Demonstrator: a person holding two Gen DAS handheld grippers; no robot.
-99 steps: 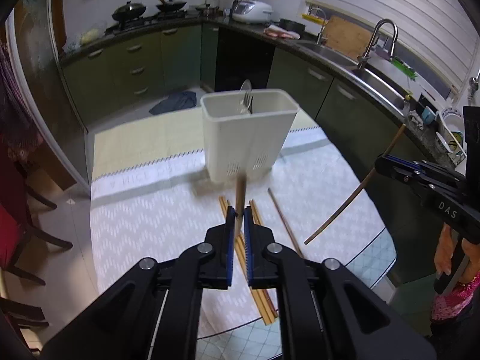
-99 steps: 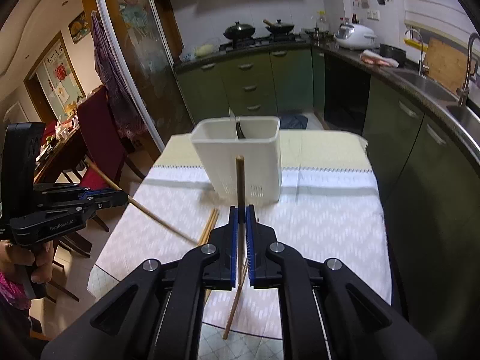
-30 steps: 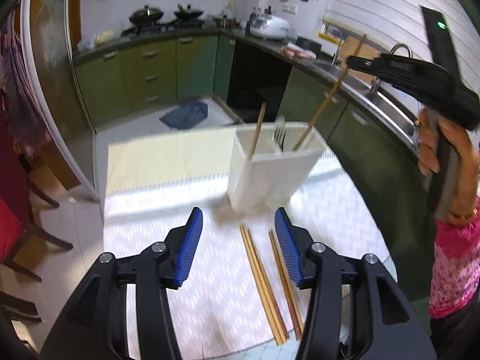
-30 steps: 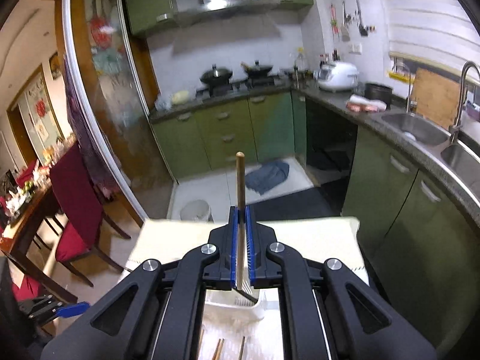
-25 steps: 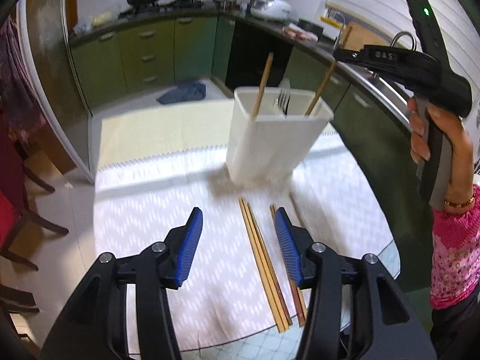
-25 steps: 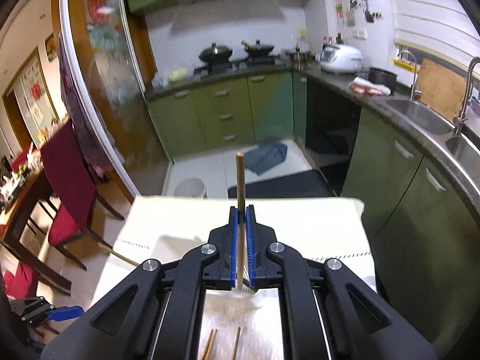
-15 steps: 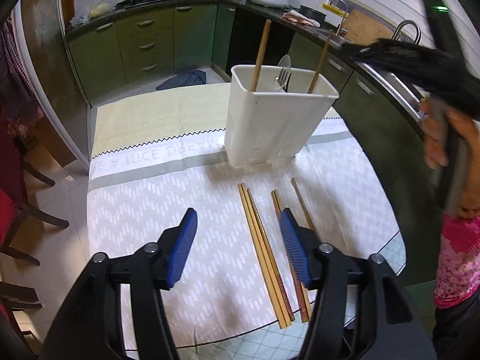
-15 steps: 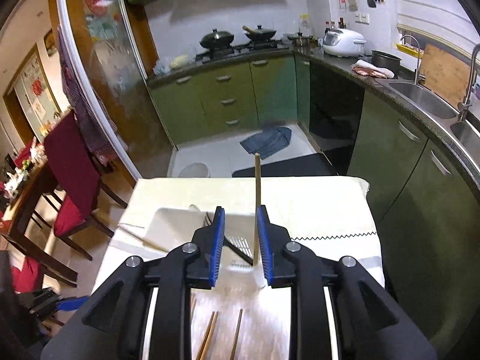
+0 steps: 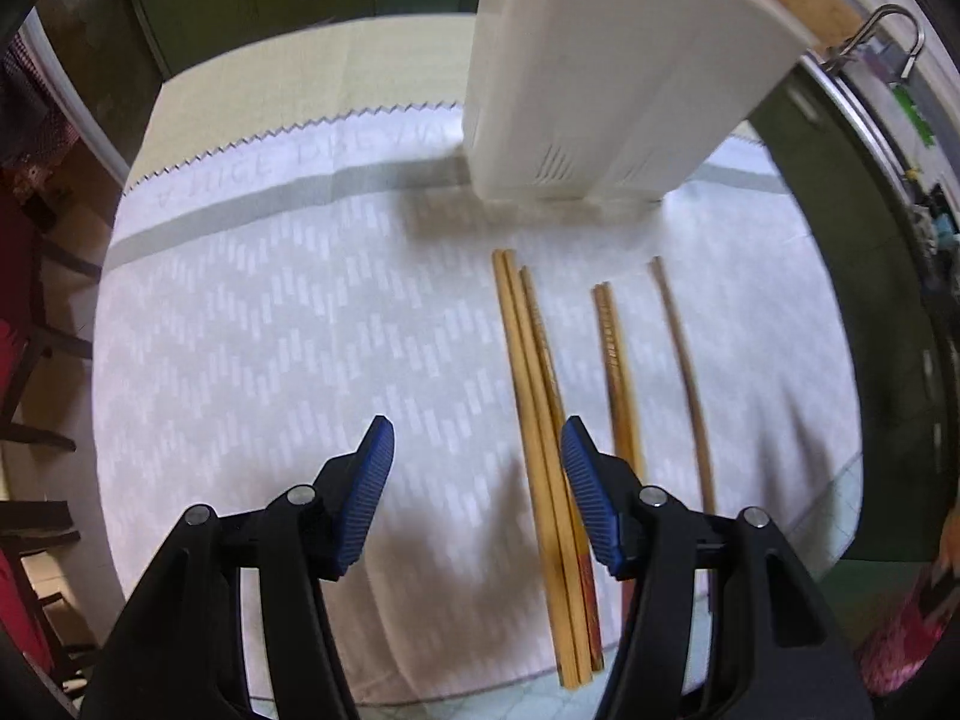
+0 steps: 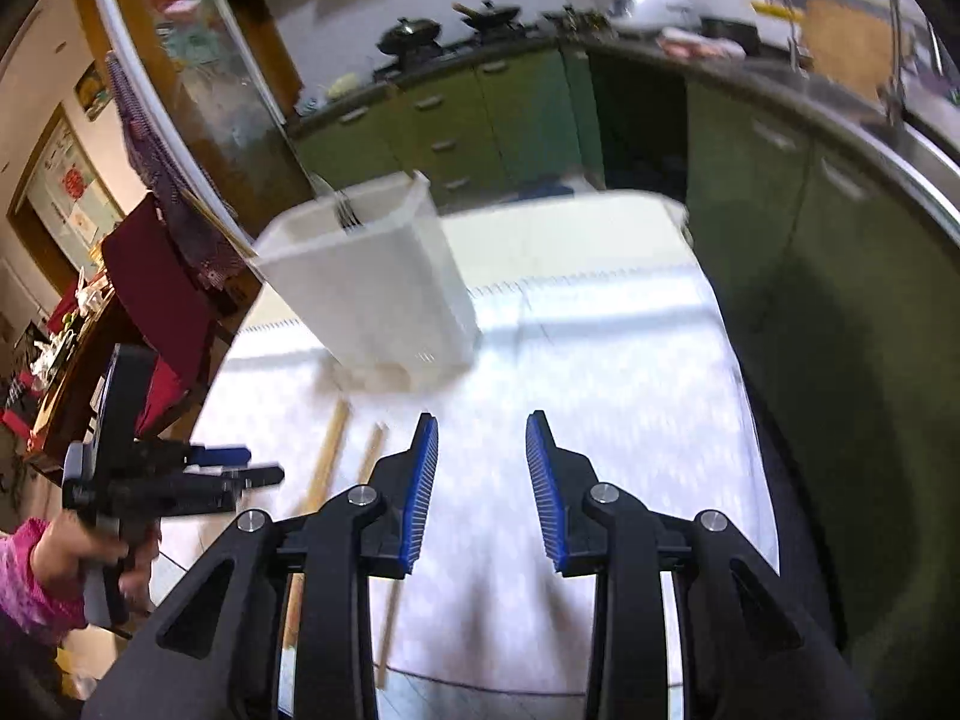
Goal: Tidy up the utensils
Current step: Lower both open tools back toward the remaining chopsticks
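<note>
My left claw [image 9: 474, 483] hung over the table [image 9: 252, 324] with its jaws spread and nothing between them; the blue pads [image 9: 367, 495] were clear of the cloth. The chopsticks [image 9: 543, 420] lay on the white patterned tablecloth in three groups, running roughly from 12 to 6 o'clock in the left wrist view. The nearest group of three passed just inside the right-hand pad, while a darker pair [image 9: 618, 378] and a single stick [image 9: 684, 372] lay further toward 3 o'clock, partly hidden behind that finger. The white utensil holder [image 9: 600, 78] stood on the cloth at about 1 o'clock, beyond the far ends of the chopsticks and apart from them.

My right claw [image 10: 482, 489] was released too: its jaws had just been opening, and they held nothing. In the blurred right wrist view the utensil holder [image 10: 372, 282] sat at 11 o'clock with fork tines [image 10: 347, 213] and a chopstick [image 10: 210, 225] showing above its rim. Two of the chopsticks [image 10: 327, 456] showed on the cloth at 9 o'clock of the claw. The left claw [image 10: 240, 465] appeared at 9 o'clock, gripped by a hand [image 10: 90, 546] in a pink sleeve [image 10: 30, 582].
</note>
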